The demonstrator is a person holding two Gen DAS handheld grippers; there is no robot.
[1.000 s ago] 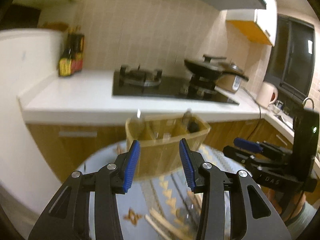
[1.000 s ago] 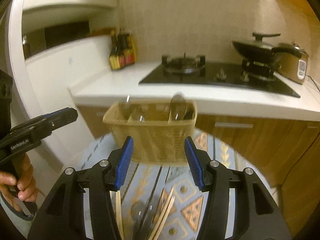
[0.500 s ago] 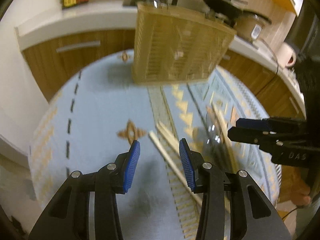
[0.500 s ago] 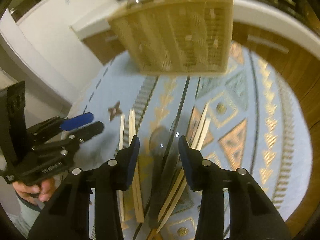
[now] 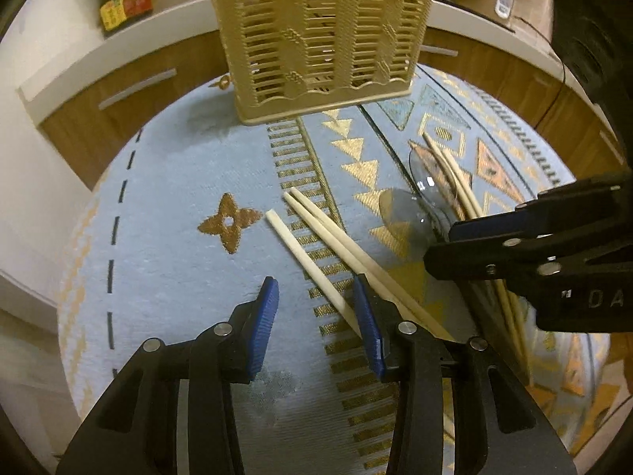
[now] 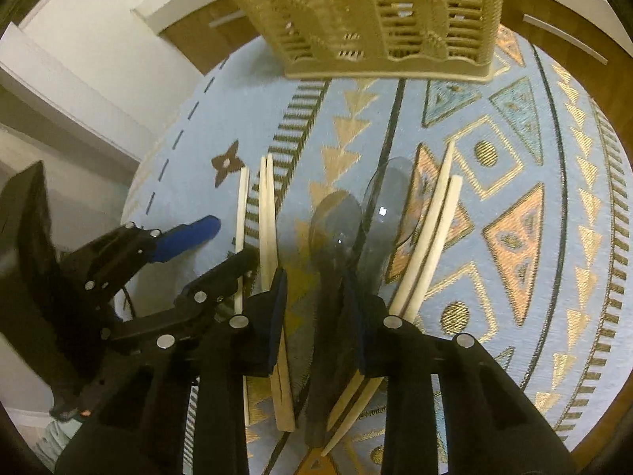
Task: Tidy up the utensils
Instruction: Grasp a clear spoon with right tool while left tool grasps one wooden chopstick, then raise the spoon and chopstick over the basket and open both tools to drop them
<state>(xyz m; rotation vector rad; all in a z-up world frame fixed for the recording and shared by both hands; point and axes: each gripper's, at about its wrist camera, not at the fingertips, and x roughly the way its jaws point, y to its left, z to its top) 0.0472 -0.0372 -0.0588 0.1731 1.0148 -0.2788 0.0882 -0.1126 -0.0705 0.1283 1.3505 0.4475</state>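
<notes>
A tan slatted utensil basket (image 5: pixel 322 35) stands at the far side of a round table; it also shows in the right wrist view (image 6: pixel 379 16). Several pale wooden chopsticks (image 5: pixel 312 265) lie loose on the cloth, some on the left (image 6: pixel 269 213) and some on the right (image 6: pixel 435 229). Two clear plastic spoons (image 6: pixel 340 221) lie between them, also seen in the left wrist view (image 5: pixel 407 213). My left gripper (image 5: pixel 316 312) is open, low over one chopstick. My right gripper (image 6: pixel 316 312) is open, straddling a spoon handle.
The table carries a light blue cloth (image 5: pixel 178 198) with gold triangles. Wooden cabinets (image 5: pixel 130 79) and a white counter with sauce bottles (image 5: pixel 122 0) stand behind. The right gripper crosses the left wrist view (image 5: pixel 534 245).
Both grippers have tilted down from facing the kitchen and dropped close to the table. The left one moved over a chopstick, the right one over the spoons. Both stay open.
</notes>
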